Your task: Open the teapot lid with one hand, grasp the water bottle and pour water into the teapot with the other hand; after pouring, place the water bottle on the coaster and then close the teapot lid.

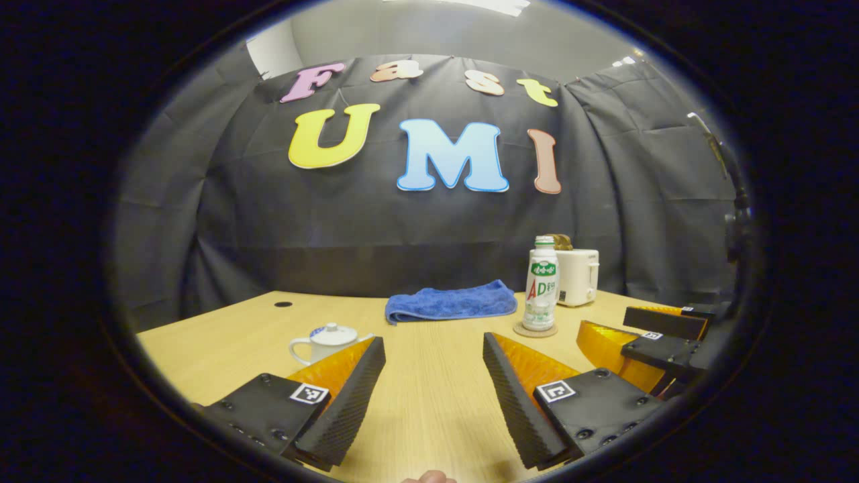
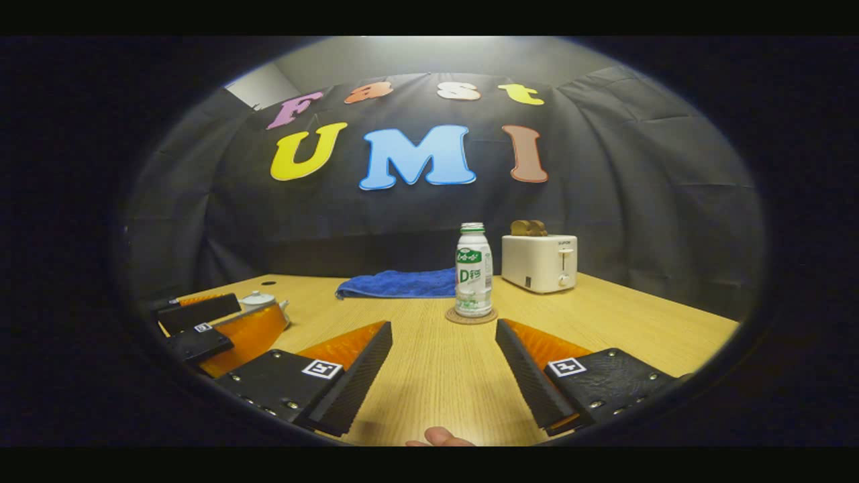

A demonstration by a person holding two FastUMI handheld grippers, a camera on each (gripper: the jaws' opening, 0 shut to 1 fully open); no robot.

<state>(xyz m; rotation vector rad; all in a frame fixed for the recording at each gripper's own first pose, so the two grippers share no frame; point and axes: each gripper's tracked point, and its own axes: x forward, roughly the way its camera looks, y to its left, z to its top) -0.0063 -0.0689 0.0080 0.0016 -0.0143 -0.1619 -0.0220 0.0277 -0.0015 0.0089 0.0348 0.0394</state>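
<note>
A white teapot (image 1: 330, 339) with its lid on stands on the wooden table (image 1: 429, 396), just beyond my left gripper's left finger. The left gripper (image 1: 434, 355) is open, nothing between its fingers. A white water bottle (image 1: 541, 284) with a green cap stands upright on a round coaster (image 1: 535, 330) right of centre. In the right gripper view the bottle (image 2: 473, 271) and coaster (image 2: 471, 316) lie straight ahead of my open right gripper (image 2: 443, 335). The teapot (image 2: 258, 300) peeks out behind the left gripper (image 2: 208, 329) at the far left. The right gripper (image 1: 661, 339) shows at the right of the left gripper view.
A folded blue cloth (image 1: 451, 302) lies at the back of the table. A white toaster (image 2: 540, 262) with bread in its slots stands behind and right of the bottle. A small dark hole (image 1: 283, 304) marks the tabletop at the back left. A fingertip (image 2: 439, 437) shows at the bottom edge.
</note>
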